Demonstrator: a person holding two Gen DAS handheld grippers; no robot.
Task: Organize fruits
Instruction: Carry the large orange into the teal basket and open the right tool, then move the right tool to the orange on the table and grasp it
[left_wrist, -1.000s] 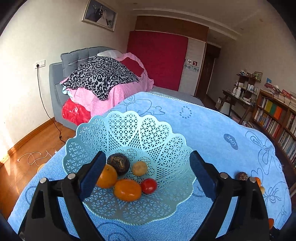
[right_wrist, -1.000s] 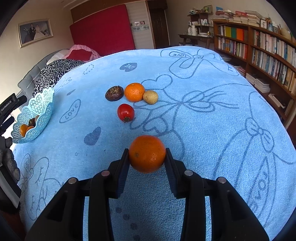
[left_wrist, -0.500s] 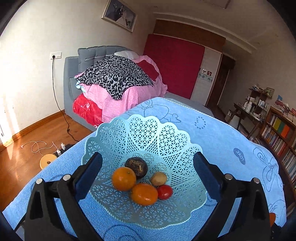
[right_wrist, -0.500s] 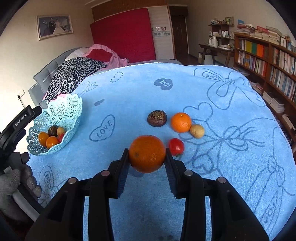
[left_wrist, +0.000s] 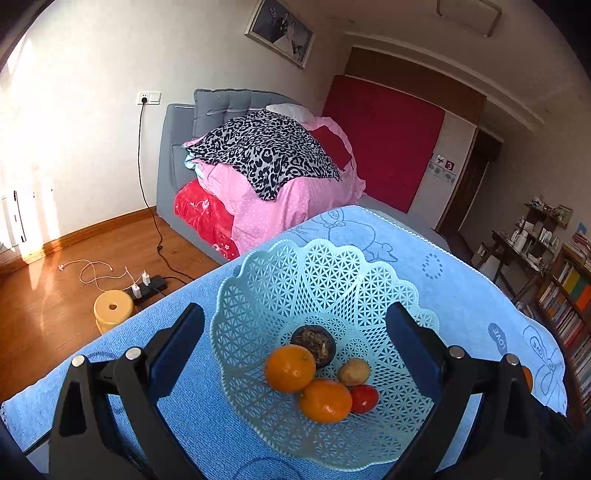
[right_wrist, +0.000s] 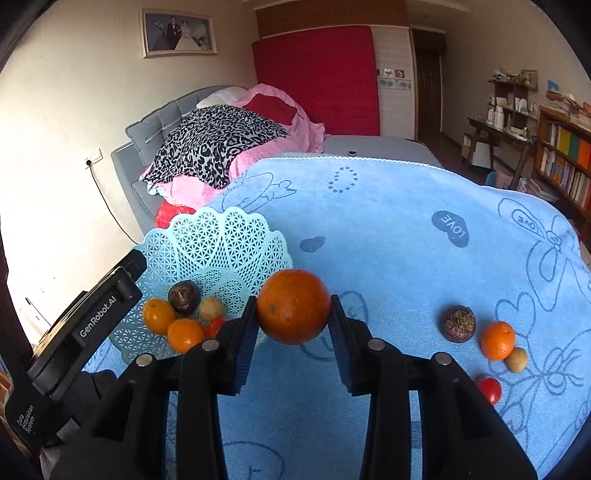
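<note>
A pale green lattice basket (left_wrist: 317, 273) (right_wrist: 218, 243) stands on the blue blanket and holds two oranges (left_wrist: 290, 367), a dark fruit (left_wrist: 314, 345), a small tan fruit (left_wrist: 354, 372) and a tomato (left_wrist: 365, 398). My left gripper (left_wrist: 295, 336) stands open around the basket's near side, touching nothing. Held above the blanket just right of the basket is a large orange (right_wrist: 293, 306), with my right gripper (right_wrist: 293, 325) shut on it. Farther right on the blanket lie a dark fruit (right_wrist: 458, 324), an orange (right_wrist: 498, 340), a tan fruit (right_wrist: 516, 360) and a tomato (right_wrist: 489, 389).
The blue blanket (right_wrist: 388, 229) covers a bed. A pile of pink and leopard-print bedding (left_wrist: 266, 177) lies beyond the basket. A yellow stool (left_wrist: 112, 308) and cables are on the wood floor to the left. Bookshelves (right_wrist: 565, 162) stand at the right.
My right gripper has carried the large orange leftward, from over the loose fruits to beside the basket. The left gripper has drawn back and swung left, staying open.
</note>
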